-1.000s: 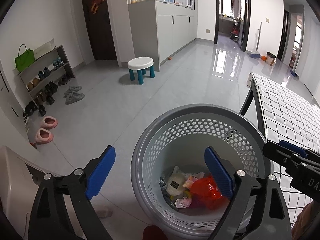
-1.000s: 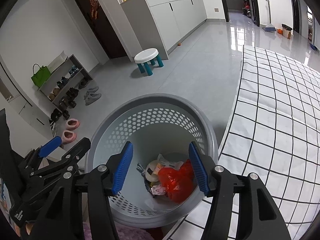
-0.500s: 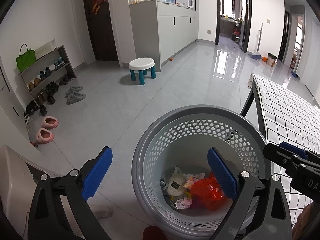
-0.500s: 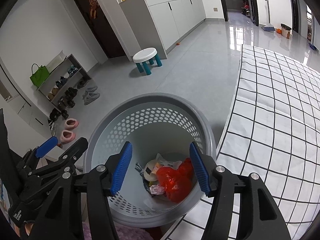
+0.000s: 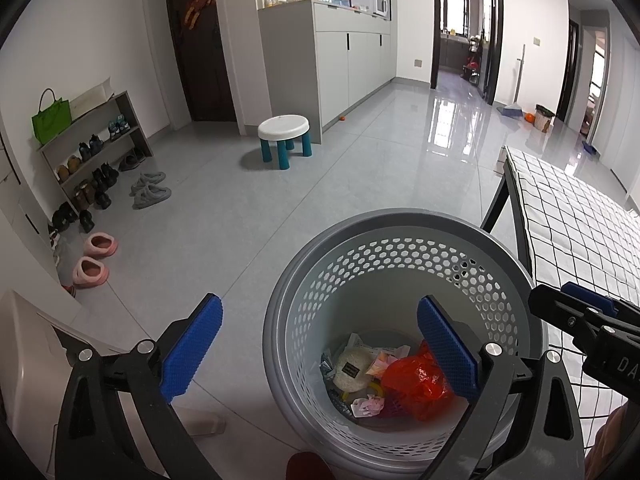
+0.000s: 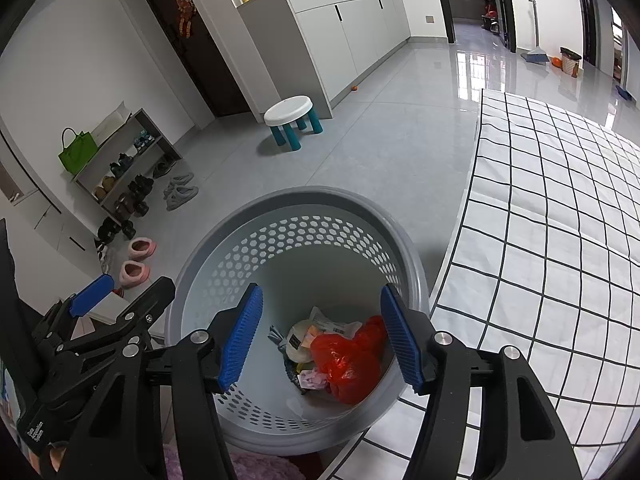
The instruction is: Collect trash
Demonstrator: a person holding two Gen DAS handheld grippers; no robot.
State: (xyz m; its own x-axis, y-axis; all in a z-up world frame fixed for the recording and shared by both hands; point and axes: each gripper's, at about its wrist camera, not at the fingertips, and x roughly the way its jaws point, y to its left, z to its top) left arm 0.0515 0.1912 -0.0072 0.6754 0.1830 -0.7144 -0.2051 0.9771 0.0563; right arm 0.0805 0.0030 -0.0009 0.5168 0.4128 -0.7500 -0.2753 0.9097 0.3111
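Observation:
A grey perforated basket (image 5: 400, 224) stands on the floor beside the bed; it also shows in the right wrist view (image 6: 304, 196). Inside lie a red plastic bag (image 5: 416, 384), a round white item with a dark label (image 5: 352, 368) and crumpled paper scraps (image 5: 366, 404). The red bag also shows in the right wrist view (image 6: 348, 360). My left gripper (image 5: 320, 352) is open and empty above the basket's left side. My right gripper (image 6: 320, 336) is open and empty right above the basket's opening. Each gripper shows at the edge of the other's view.
A bed with a checked white cover (image 6: 560, 240) lies to the right of the basket. A white stool with teal legs (image 5: 284, 136) stands on the floor further off. A shoe rack (image 5: 92, 148), slippers (image 5: 96, 256) and a grey cabinet (image 5: 344, 56) line the left and back.
Both grippers have pulled back and up slightly from the basket, so it sits a little lower in both views. The trash in the basket has not moved.

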